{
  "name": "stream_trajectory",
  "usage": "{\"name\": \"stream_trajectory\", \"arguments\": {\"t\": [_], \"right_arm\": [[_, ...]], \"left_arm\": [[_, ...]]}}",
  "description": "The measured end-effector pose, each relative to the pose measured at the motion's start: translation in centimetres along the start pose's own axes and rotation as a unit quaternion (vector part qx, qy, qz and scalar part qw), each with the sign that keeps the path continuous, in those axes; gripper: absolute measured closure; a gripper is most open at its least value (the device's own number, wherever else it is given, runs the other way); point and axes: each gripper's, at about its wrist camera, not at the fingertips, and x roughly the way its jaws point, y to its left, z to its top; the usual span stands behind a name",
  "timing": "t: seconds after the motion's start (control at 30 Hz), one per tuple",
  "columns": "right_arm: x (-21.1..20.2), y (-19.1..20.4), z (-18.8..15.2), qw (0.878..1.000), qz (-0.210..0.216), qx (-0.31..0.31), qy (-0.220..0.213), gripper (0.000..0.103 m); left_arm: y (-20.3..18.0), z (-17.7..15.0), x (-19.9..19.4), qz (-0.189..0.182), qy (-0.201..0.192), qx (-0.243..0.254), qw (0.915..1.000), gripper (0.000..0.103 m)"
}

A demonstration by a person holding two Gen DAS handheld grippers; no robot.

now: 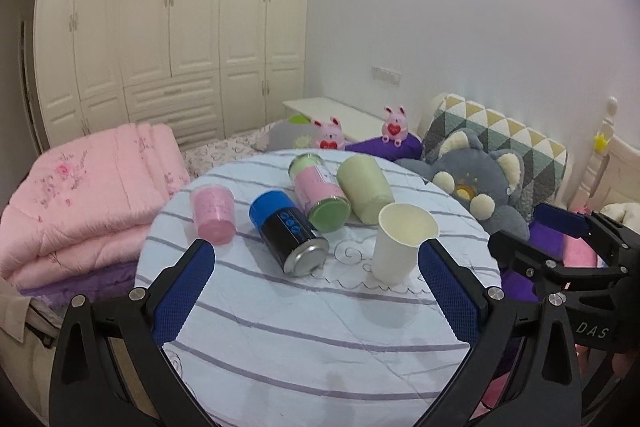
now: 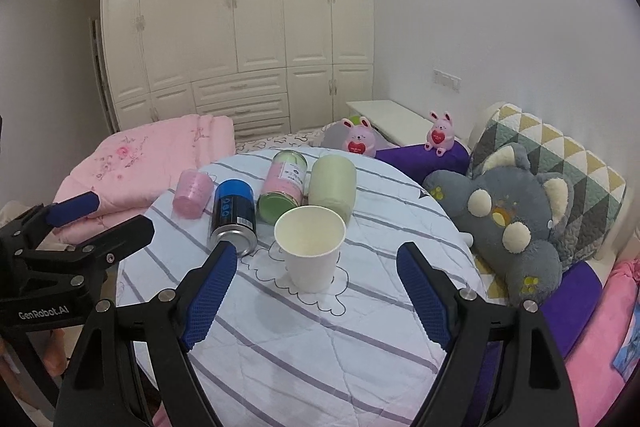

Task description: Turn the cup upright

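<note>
Cup (image 1: 404,243), white paper, stands upright with its mouth open on the striped tabletop (image 1: 320,339), just in front of the green tumbler (image 1: 366,193) that lies on its side. Seen from the right wrist, the cup (image 2: 310,247) sits centred between the wide-spread fingers of the right hand-held gripper (image 2: 316,261), touching neither. The left wrist view places it just beside the right-hand finger of the left hand-held gripper (image 1: 316,255), which is also spread wide and holds nothing. Left of the cup lie a blue-and-black can (image 2: 234,213), a pink-and-green jar (image 2: 282,187) and a small pink cup (image 2: 192,193). A grey plush toy (image 2: 512,215) rests beside the tabletop, right of the cup.
</note>
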Motion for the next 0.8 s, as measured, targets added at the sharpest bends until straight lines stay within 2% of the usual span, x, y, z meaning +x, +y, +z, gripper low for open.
{"name": "stream_trajectory", "arguments": {"t": [0.43, 0.8], "right_arm": [[0.6, 0.3, -0.8, 1.0, -0.016, -0.002, -0.002, 0.02], [1.2, 0.4, -1.0, 1.0, -0.015, -0.001, 0.007, 0.02]], "left_arm": [[-0.6, -0.2, -0.4, 0.009, -0.032, 0.026, 0.9991, 0.0], [-0.9, -0.4, -0.1, 0.01, -0.031, 0.033, 0.9989, 0.0]]}}
